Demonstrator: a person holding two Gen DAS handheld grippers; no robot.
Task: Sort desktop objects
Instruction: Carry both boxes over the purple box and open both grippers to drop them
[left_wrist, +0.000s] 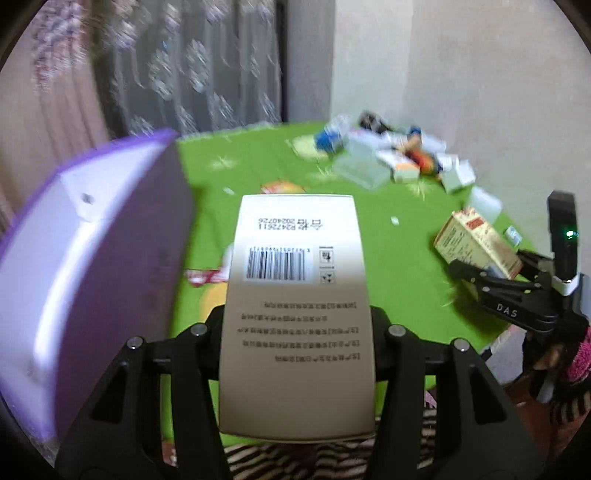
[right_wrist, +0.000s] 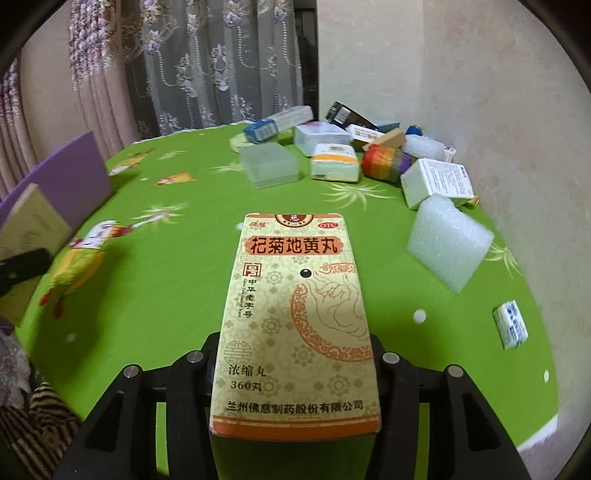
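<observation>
Beige box (left_wrist: 295, 314): we're holding it w/ left gripper (left_wrist: 295, 332), jaws clamped on sides.
Yellow box (right_wrist: 295, 332): right gripper (right_wrist: 295, 354) jaws clamped; we're carrying both level toward purple bin (left_wrist: 92, 258).

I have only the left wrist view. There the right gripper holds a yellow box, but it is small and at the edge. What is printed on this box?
Observer: The yellow box carries red Chinese characters, an OTC mark, "360", and a drawn hand.
Operator: Is something lying beside it on the right?
Observer: Yes, a white foam block lies on the green tablecloth.
Operator: My far pile is blurred. What is in front of it?
Observer: A clear plastic case and a white box with an orange stripe, side by side.
</observation>
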